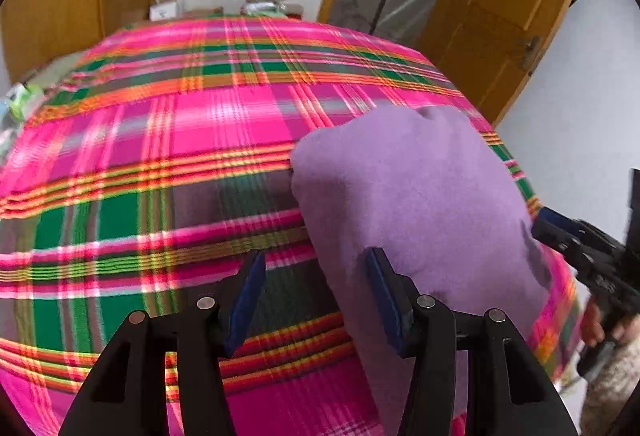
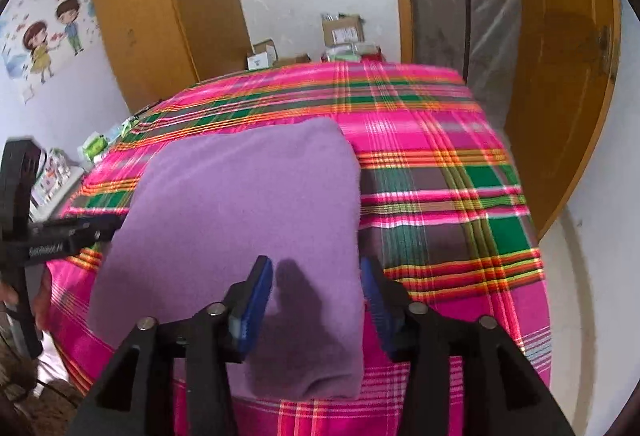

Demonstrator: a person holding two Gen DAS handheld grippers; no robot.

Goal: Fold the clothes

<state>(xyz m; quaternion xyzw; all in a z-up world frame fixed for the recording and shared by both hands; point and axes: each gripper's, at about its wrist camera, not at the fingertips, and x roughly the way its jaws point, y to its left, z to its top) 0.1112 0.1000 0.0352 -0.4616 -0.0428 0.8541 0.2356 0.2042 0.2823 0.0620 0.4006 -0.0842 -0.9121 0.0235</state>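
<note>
A folded purple garment [image 1: 420,203] lies flat on a bed covered by a pink, green and orange plaid blanket [image 1: 160,155]. My left gripper [image 1: 316,256] is open above the garment's near left edge: its right finger is over the purple cloth, its left finger over the blanket. In the right wrist view the same garment [image 2: 240,203] fills the middle. My right gripper [image 2: 316,264] is open over its near right corner and casts a shadow on it. Neither gripper holds anything. Each gripper shows at the edge of the other view: right gripper [image 1: 592,260], left gripper [image 2: 60,236].
Cardboard boxes [image 2: 342,29] and small packages stand past the blanket's far edge [image 2: 360,67]. A wooden door [image 2: 560,95] stands ajar on the right and a wooden wardrobe [image 2: 160,15] on the left. Small packets [image 2: 94,145] lie along the bed's left side.
</note>
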